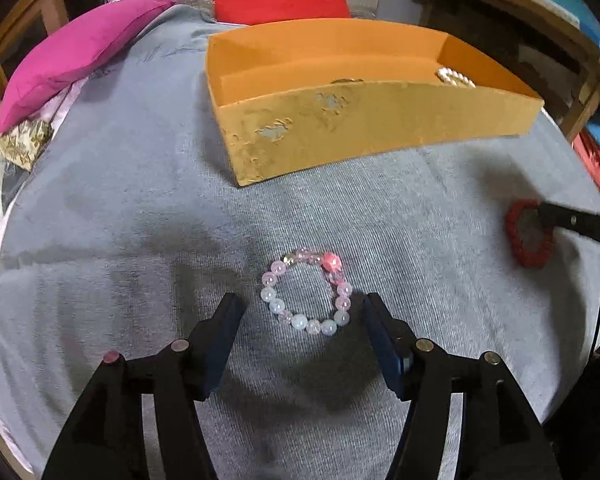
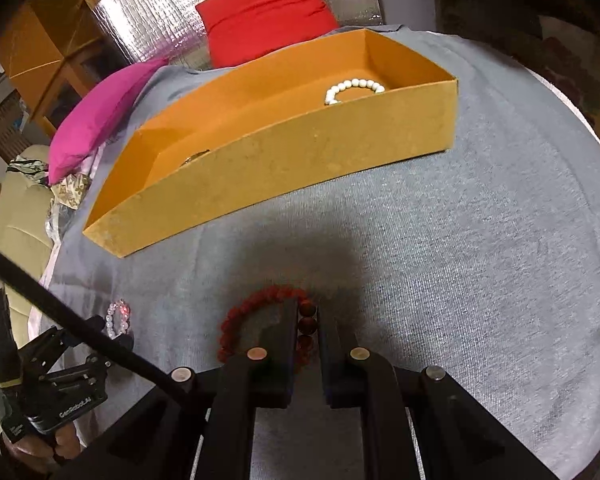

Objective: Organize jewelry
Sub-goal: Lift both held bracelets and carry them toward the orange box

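Box ahead of both tongs already holds a white bracelet. Right tongs pinch the red bracelet, not yet lifted. Left tongs gape around the pink bracelet. Two left.

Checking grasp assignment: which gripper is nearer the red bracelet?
Right. The right gripper has its fingers shut on the red bracelet; the left gripper is off to its left, open around the pink bracelet.

White bead bracelet half behind orange box wall, small object (unidentifiable) beside it
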`<state>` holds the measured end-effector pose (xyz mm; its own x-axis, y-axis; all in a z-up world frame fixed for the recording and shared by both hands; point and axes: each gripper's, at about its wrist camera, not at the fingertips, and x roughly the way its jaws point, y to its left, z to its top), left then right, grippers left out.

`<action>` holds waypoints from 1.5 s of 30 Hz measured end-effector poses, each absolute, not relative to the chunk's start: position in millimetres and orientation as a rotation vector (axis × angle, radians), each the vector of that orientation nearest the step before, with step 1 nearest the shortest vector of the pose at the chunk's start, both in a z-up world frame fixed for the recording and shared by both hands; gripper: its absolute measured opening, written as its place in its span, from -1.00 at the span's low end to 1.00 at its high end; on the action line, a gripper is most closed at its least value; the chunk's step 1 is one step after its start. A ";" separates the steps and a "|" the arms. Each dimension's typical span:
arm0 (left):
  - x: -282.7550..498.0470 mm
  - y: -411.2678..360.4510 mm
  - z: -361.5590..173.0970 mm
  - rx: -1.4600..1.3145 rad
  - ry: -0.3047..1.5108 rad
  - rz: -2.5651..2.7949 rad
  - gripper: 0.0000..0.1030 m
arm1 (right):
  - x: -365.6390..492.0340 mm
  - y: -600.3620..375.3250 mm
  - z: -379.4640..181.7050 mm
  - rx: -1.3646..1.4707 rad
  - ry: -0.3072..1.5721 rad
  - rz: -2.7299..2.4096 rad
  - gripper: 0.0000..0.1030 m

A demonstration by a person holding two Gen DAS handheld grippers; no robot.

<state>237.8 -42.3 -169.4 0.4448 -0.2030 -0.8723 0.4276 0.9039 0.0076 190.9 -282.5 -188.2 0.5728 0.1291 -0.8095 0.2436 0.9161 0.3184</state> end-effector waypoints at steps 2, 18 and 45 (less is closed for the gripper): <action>239.7 -39.3 -169.1 0.212 1.032 -0.396 0.24 | 191.2 -283.8 -189.5 0.433 0.973 -0.070 -0.78; 227.3 -76.5 -165.8 0.236 1.002 -0.525 -0.67 | 193.5 -277.1 -194.8 0.434 1.009 -0.014 -0.77; 215.7 -58.4 -122.3 0.097 0.860 -0.572 -0.85 | 180.2 -278.4 -152.9 0.536 0.775 0.139 -0.79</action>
<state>215.7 -58.4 -122.3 0.5128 -0.4366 -0.7392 0.5125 0.8465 -0.1444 180.2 -278.4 -152.9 0.7126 0.3112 -0.6288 0.0740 0.8579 0.5084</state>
